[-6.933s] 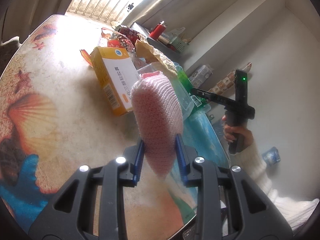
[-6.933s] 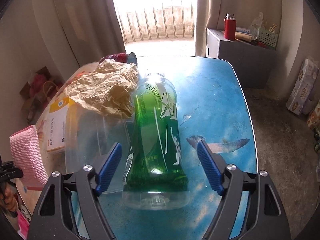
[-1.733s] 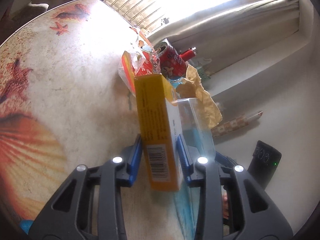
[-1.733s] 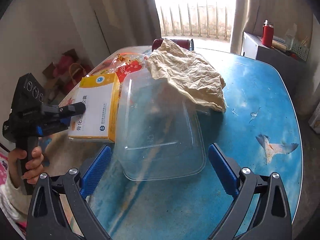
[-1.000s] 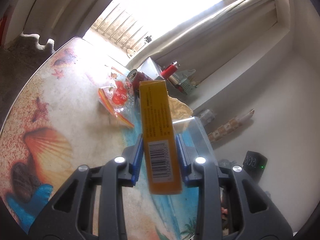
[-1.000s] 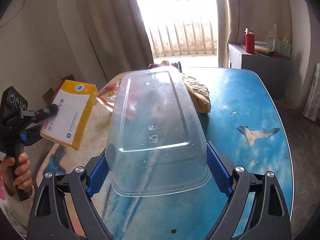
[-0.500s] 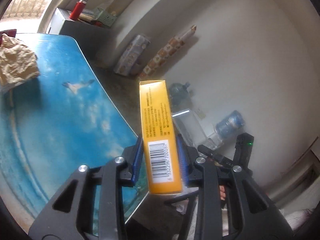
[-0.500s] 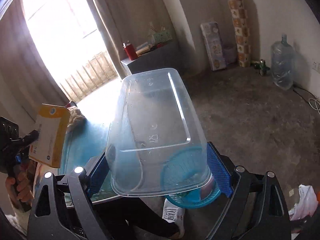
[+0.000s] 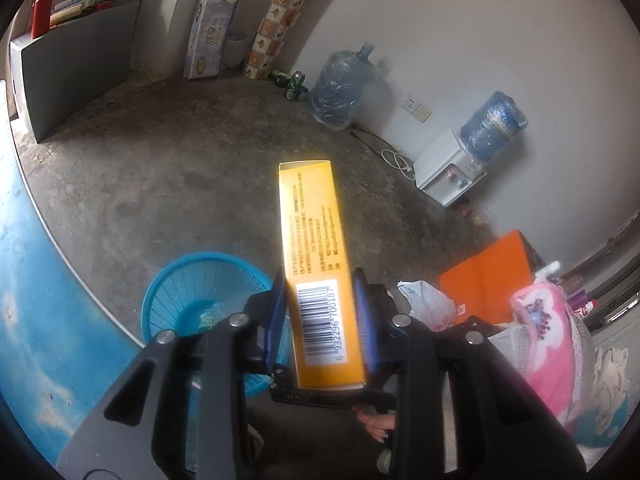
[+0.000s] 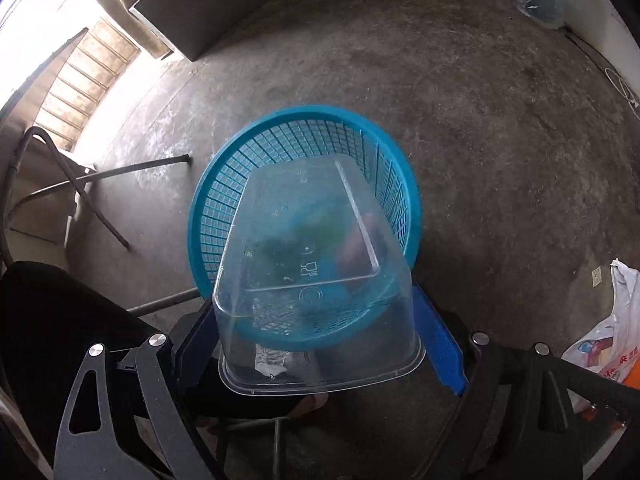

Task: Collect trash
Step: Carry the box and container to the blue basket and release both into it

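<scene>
My left gripper (image 9: pixel 320 312) is shut on a yellow carton (image 9: pixel 316 248) with a barcode, held upright in the air over the concrete floor. A blue mesh trash basket (image 9: pixel 180 284) stands on the floor below and to its left, beside the blue table edge (image 9: pixel 32 280). My right gripper (image 10: pixel 316 320) is shut on a clear plastic food container (image 10: pixel 316 260), held upside down right above the same blue basket (image 10: pixel 280 152). Dark and green trash shows blurred through the container.
Two blue water jugs (image 9: pixel 344 84), a white dispenser (image 9: pixel 448 172) and a grey cabinet (image 9: pixel 72 52) stand along the walls. An orange box (image 9: pixel 492 272), plastic bags (image 9: pixel 424 304) and pink bedding (image 9: pixel 548 340) lie at the right. Metal table legs (image 10: pixel 92 192) stand left of the basket.
Both grippers swung away from the table and tipped down toward the floor. The clear container now hangs directly over the basket; the carton has come near the basket.
</scene>
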The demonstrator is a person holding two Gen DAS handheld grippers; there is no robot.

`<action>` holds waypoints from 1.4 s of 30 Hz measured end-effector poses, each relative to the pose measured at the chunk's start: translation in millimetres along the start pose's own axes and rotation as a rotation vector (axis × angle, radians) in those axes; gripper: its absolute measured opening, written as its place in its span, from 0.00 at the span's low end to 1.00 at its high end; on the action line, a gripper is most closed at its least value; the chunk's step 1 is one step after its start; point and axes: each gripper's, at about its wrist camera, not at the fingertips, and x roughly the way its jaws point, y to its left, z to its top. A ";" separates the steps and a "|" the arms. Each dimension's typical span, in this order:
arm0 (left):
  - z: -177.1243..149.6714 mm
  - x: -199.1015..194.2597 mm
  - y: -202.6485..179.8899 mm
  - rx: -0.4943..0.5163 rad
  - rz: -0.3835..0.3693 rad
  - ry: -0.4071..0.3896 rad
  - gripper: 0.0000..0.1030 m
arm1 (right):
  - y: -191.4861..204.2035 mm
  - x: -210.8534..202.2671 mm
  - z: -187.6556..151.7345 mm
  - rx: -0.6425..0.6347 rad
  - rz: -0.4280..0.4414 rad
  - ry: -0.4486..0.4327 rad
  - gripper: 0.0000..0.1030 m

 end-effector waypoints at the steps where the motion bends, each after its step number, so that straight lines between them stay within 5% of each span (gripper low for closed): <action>1: 2.9 6.0 0.0 0.008 0.024 0.009 0.29 | -0.1 7.7 0.4 -0.006 -0.023 0.004 0.85; 5: 14.5 30.0 5.1 0.047 0.105 0.052 0.29 | 5.5 42.6 5.2 -0.051 -0.078 0.093 0.86; 10: 11.3 66.0 9.0 0.118 0.225 0.143 0.29 | 0.4 42.7 -3.9 -0.023 -0.020 0.164 0.87; 17: 16.7 87.6 -5.3 0.201 0.331 0.178 0.29 | -26.1 8.3 -1.2 0.041 0.044 0.073 0.87; 23: 28.4 96.4 -19.3 0.218 0.365 0.176 0.29 | -12.3 40.8 21.0 0.011 -0.002 0.014 0.87; 26: 34.9 103.1 -21.4 0.216 0.383 0.187 0.29 | -16.5 61.5 22.4 0.075 0.058 0.081 0.88; 31: 39.6 102.3 -20.9 0.216 0.401 0.189 0.29 | -34.3 49.2 26.8 0.176 0.114 0.063 0.88; 37: 40.6 98.8 -20.2 0.212 0.408 0.176 0.30 | -32.4 27.2 33.8 0.134 0.106 0.071 0.89; 42: 41.3 91.8 -15.0 0.173 0.381 0.152 0.29 | -38.5 51.2 34.5 0.205 0.146 -0.024 0.89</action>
